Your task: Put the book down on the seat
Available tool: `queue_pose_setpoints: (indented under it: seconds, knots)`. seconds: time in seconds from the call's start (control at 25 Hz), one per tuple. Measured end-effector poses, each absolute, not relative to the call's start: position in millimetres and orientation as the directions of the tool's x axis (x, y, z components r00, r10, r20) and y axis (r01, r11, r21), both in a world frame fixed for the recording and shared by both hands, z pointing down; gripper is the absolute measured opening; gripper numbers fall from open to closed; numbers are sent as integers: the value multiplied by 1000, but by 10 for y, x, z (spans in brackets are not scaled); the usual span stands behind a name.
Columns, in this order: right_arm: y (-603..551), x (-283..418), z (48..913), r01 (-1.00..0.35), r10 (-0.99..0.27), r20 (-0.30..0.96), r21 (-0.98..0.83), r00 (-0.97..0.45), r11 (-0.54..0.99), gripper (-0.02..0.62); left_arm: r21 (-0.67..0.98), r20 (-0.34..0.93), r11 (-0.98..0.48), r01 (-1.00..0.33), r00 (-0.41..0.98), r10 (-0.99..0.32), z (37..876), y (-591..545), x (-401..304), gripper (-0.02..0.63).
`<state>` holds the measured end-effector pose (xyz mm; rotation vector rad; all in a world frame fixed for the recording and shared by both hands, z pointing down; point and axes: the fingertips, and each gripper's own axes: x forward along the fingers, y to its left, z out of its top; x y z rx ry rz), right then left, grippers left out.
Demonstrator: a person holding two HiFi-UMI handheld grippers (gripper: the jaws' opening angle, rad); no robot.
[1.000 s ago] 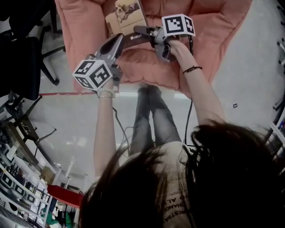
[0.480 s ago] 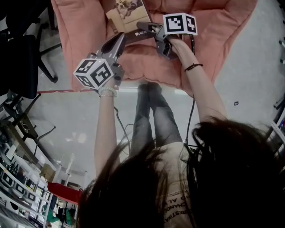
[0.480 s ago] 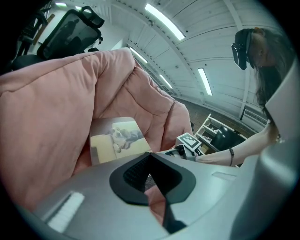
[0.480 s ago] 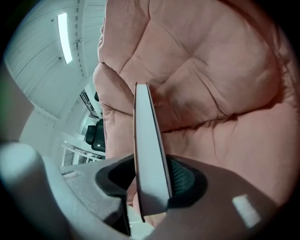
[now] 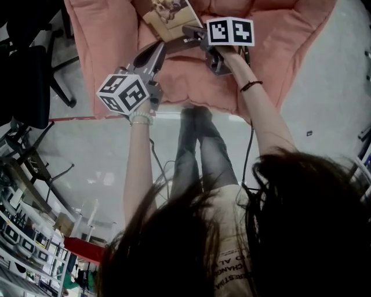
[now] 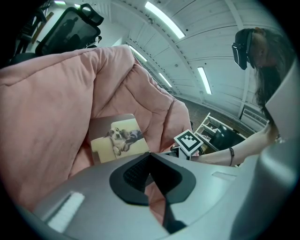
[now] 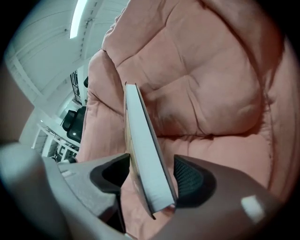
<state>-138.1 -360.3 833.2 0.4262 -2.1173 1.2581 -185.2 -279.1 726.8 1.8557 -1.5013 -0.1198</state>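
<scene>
The book (image 5: 171,14), with a dog picture on its cover, rests on the pink cushioned seat (image 5: 278,40) near its back. My right gripper (image 5: 188,32) reaches it from the right. In the right gripper view the book (image 7: 143,154) stands edge-on between the jaws of the right gripper (image 7: 150,173), which have just been opening, with a gap beside the left pad. My left gripper (image 5: 159,49) hovers over the seat's front, fingertips together and holding nothing. The left gripper view shows the book (image 6: 119,140) ahead of the left gripper (image 6: 150,157), leaning on the cushion (image 6: 56,103).
A black office chair (image 5: 29,69) stands left of the seat. The person's legs (image 5: 197,151) stand on the pale floor just in front of the seat's front edge. Shelving (image 5: 23,232) crowds the lower left corner.
The right gripper has carried the book lower and deeper into the seat and rolled its wrist. The book's cover now lies flatter against the cushion. The left gripper has barely shifted.
</scene>
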Motion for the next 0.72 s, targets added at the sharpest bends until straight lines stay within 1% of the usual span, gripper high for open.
queue_pose_setpoints:
  seconds: [0.12,0.28,0.72]
  knots:
    - [-3644,-1335,8363,-597,-3,699,-610,-715,521,290,588,362,-47,-808,315,-877,7269,-2774,-1879,-8]
    - [-3701,-1283,8390,-621,-28,718,-582,-696,525,291,592,361,-47,-804,317,-877,7280,-2762,-1909,-8]
    - [-3749,-1209,8343,-617,-39,700,-600,-713,509,291,593,358,-61,-803,331,-873,7270,-2815,-1785,-8]
